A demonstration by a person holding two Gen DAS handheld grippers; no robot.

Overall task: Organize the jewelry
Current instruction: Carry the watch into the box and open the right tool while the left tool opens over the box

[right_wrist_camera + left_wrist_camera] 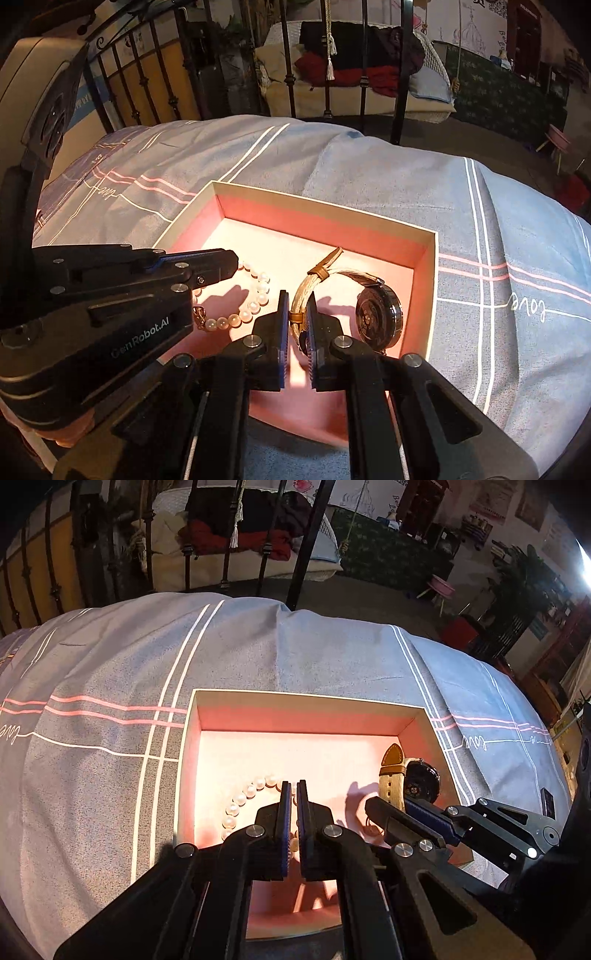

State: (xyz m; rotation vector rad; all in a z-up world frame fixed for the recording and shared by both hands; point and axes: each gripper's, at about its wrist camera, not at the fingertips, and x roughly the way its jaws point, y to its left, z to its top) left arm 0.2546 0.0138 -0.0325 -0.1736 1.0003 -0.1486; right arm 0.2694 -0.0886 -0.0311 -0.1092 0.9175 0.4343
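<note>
A pink-lined open box point(306, 705) point(430, 266) lies on the bed. In it lie a pearl bracelet point(240, 799) point(255, 295) and a wristwatch point(421, 779) point(376, 314) with a tan strap. My left gripper point(294, 786) is shut on the pearl bracelet, low inside the box; in the right wrist view it reaches in from the left point(232, 264). My right gripper point(298, 301) is shut on the watch strap point(301, 299); in the left wrist view it comes in from the right point(373, 805).
The box rests on a grey-blue bedspread point(295, 653) point(498, 221) with white and pink stripes. A black metal bed rail point(306, 542) point(400, 74) stands behind. Beyond it are a wicker swing seat with clothes and room furniture.
</note>
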